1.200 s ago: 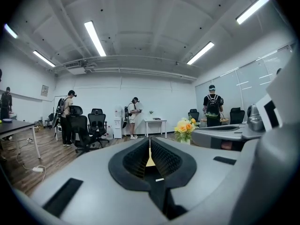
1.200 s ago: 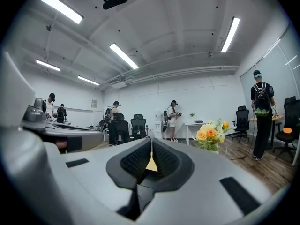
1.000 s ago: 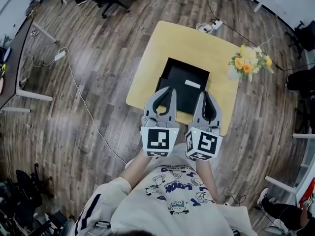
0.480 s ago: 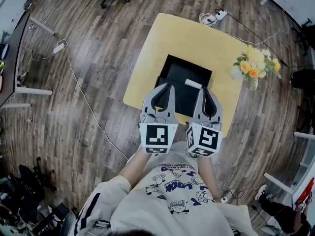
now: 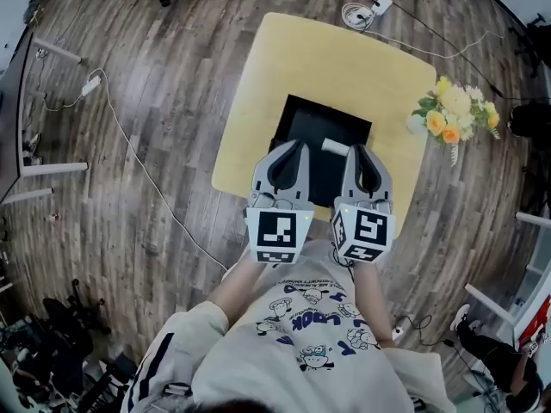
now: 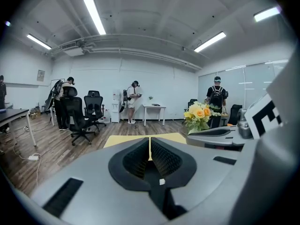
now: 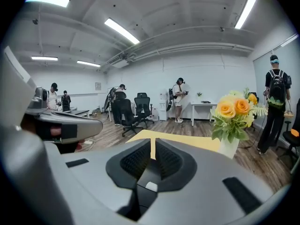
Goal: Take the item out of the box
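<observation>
A black open box (image 5: 312, 124) lies on the yellow table (image 5: 284, 58), with a small white item (image 5: 336, 146) inside near its right side. In the head view both grippers hover side by side over the box's near edge. My left gripper (image 5: 298, 146) is shut with nothing held, its tips over the box's left part. My right gripper (image 5: 355, 150) is also shut and empty, just to the near right of the white item. In each gripper view the jaws meet along a thin slit, left gripper (image 6: 150, 139) and right gripper (image 7: 153, 142); the box is hidden below them.
A vase of yellow and orange flowers (image 5: 455, 110) stands at the table's right edge, also visible as flowers (image 7: 233, 110). A power strip (image 5: 379, 7) and cables lie on the wooden floor beyond the table. Office chairs (image 6: 77, 114) and several people stand far off.
Both grippers have sunk a little and edged forward over the box, staying shut and side by side. The head view has shifted, so the table sits higher in the picture.
</observation>
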A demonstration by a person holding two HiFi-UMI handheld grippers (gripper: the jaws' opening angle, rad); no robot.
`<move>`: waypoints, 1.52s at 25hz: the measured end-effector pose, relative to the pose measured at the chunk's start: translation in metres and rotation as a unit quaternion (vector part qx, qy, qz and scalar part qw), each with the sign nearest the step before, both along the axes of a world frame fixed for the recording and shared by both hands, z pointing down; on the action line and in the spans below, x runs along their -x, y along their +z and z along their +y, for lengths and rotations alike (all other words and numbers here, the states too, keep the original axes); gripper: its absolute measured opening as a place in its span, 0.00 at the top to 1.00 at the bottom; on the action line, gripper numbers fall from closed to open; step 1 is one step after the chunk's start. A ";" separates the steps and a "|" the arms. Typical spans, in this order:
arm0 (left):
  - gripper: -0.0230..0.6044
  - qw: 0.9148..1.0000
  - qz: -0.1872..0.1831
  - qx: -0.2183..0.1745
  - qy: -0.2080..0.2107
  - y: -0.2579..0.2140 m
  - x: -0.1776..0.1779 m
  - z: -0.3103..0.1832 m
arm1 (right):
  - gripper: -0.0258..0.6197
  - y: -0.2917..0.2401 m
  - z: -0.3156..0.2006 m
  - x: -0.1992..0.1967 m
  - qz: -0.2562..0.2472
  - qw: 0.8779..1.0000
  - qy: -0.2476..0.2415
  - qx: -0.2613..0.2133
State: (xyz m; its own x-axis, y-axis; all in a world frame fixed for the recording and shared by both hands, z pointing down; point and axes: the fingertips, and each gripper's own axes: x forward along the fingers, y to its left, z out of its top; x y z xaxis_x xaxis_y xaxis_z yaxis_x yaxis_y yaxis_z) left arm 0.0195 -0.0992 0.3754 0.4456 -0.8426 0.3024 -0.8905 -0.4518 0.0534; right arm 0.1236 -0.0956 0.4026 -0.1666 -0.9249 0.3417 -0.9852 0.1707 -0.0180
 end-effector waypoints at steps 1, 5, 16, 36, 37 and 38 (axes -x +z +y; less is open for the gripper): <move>0.93 1.000 0.000 0.005 0.004 0.003 -0.001 -0.002 | 0.91 0.005 -0.003 0.001 0.002 1.000 -0.006 0.010; 0.93 0.999 0.002 0.031 0.016 0.018 -0.006 -0.012 | 0.91 0.025 -0.012 -0.001 0.010 0.999 -0.020 0.046; 0.93 0.996 0.001 0.075 0.049 0.050 -0.021 -0.036 | 0.91 0.062 -0.037 -0.013 0.023 0.993 -0.042 0.106; 0.93 0.986 0.001 0.144 0.079 0.098 -0.024 -0.061 | 0.75 0.136 -0.048 -0.006 0.087 0.937 -0.216 0.260; 0.93 0.986 0.002 0.145 0.080 0.099 -0.024 -0.063 | 0.73 0.140 -0.047 -0.004 0.091 0.929 -0.233 0.274; 0.93 0.986 0.003 0.146 0.080 0.099 -0.024 -0.064 | 0.72 0.144 -0.045 -0.002 0.095 0.920 -0.249 0.288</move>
